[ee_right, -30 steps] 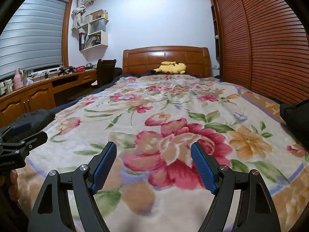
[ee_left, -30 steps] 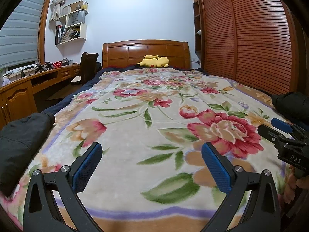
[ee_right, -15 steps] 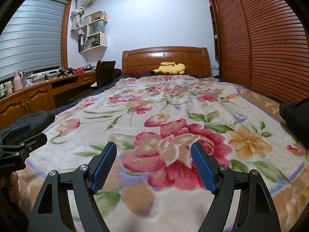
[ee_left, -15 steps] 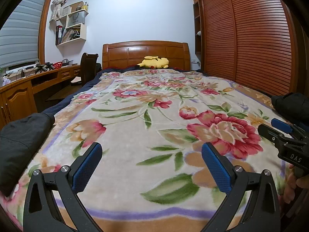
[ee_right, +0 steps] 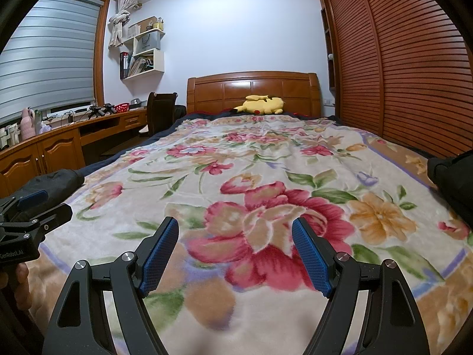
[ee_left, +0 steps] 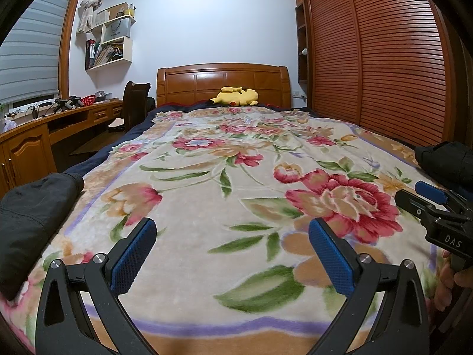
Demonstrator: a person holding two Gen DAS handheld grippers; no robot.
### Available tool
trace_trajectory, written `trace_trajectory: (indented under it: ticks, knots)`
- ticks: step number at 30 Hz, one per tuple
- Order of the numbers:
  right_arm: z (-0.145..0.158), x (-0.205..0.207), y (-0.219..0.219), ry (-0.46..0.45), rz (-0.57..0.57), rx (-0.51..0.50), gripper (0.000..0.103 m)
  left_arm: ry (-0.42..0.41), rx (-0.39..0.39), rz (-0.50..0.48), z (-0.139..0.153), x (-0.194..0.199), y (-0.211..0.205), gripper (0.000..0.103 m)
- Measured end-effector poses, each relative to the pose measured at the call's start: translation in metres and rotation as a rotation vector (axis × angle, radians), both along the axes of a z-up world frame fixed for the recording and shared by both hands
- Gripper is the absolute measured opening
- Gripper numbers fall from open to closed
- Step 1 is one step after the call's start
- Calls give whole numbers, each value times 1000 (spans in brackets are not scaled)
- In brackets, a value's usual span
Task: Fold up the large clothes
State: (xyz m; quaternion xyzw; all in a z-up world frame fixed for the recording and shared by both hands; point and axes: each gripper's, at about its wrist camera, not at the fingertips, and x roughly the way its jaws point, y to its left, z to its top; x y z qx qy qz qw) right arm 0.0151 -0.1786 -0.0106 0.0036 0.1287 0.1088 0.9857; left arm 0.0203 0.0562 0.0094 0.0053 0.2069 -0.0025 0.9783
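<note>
Two dark garments (ee_left: 32,216) (ee_left: 446,162) bunched at frame's left and right edges; left gripper (ee_left: 232,254) and right gripper (ee_right: 235,254) wide, empty.

Bedroom with pale lilac-white walls (ee_left: 212,23). Wooden headboard (ee_left: 223,84) at the far end of the bed (ee_right: 165,127), a yellow plush toy (ee_left: 236,97) lying right in front of it. Slatted reddish-brown wardrobe doors (ee_left: 384,68) fill the right side. On the left, a window with a grey blind (ee_right: 44,56) pulled down, a long wooden desk (ee_right: 59,142) under it, a dark chair (ee_left: 134,105), and white wall shelves (ee_left: 113,44) stuffed with books.
</note>
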Motion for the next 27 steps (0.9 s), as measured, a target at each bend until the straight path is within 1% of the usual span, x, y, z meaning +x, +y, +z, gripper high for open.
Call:
trace_trajectory:
  ticks: [27]
  knots:
    - [1,-2,-5,-4,0,2,81,-3,2,0,0,-1,0,103]
